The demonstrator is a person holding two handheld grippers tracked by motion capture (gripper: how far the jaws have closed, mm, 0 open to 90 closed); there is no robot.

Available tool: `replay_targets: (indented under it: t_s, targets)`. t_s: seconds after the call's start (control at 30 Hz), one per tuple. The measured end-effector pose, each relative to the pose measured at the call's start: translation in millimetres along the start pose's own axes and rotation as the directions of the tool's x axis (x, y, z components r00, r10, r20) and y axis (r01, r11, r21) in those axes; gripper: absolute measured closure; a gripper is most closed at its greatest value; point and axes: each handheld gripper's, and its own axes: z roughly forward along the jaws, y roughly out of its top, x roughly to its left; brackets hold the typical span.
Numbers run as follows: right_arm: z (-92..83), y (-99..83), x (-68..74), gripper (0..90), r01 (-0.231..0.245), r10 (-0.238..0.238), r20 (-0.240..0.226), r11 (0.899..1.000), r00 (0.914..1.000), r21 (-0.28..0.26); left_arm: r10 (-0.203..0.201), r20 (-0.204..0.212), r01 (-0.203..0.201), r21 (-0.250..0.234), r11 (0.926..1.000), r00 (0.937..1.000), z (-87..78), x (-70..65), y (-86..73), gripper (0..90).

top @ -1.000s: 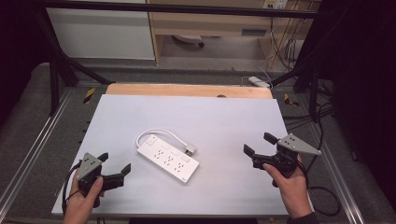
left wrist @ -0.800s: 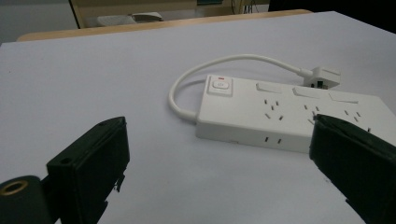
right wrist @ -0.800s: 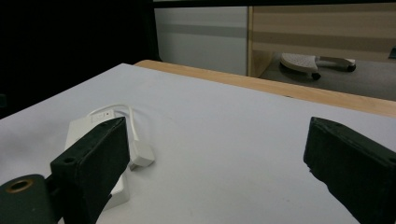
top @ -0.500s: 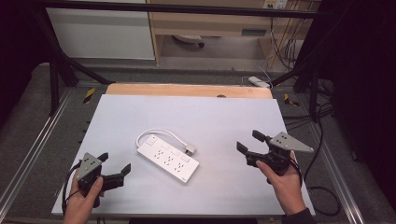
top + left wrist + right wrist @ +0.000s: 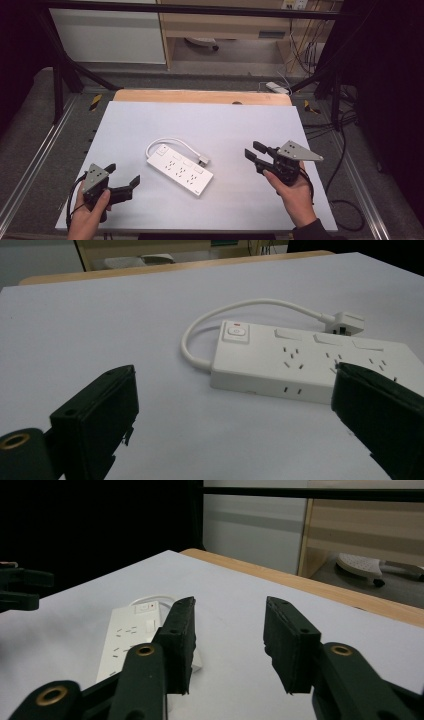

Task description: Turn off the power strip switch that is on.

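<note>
A white power strip (image 5: 180, 170) lies flat at the middle of the table, its short cable looped back to the plug (image 5: 202, 161) beside it. My left gripper (image 5: 122, 174) rests at the front left, open wide, pointing at the strip (image 5: 310, 365); nothing is between its fingers (image 5: 100, 410). My right gripper (image 5: 253, 150) hovers to the strip's right and points at it. Its jaws have just been closing, and they stand open with a narrower gap and nothing between them. The right gripper (image 5: 230, 605) looks past the strip (image 5: 127, 635) to the left gripper (image 5: 20, 587).
The white tabletop (image 5: 225, 125) has a wooden strip (image 5: 200, 96) along its far edge. Metal frame rails (image 5: 40, 160) run along both sides. A white adapter (image 5: 276, 87) and loose cables (image 5: 345, 200) lie on the floor at the right.
The right gripper has moved left toward the power strip and its jaws have narrowed. The left gripper and the strip have stayed in place.
</note>
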Motion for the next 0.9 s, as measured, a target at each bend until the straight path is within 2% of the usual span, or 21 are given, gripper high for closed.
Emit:
replay_targets:
  t_s: [0.47,0.9]
  targets:
    - [14.0,3.0,7.4,76.2,0.017,-0.017,-0.046,1.000,0.9988,-0.008,-0.001,0.002,0.001,-0.001,1.0000,1.0000,-0.2,0.1,0.2,4.8]
    - [28.1,6.7,14.9,86.5,0.027,-0.026,-0.092,1.000,0.9954,0.012,0.001,0.002,-0.001,-0.001,1.0000,1.0000,-0.2,0.2,0.2,4.8]
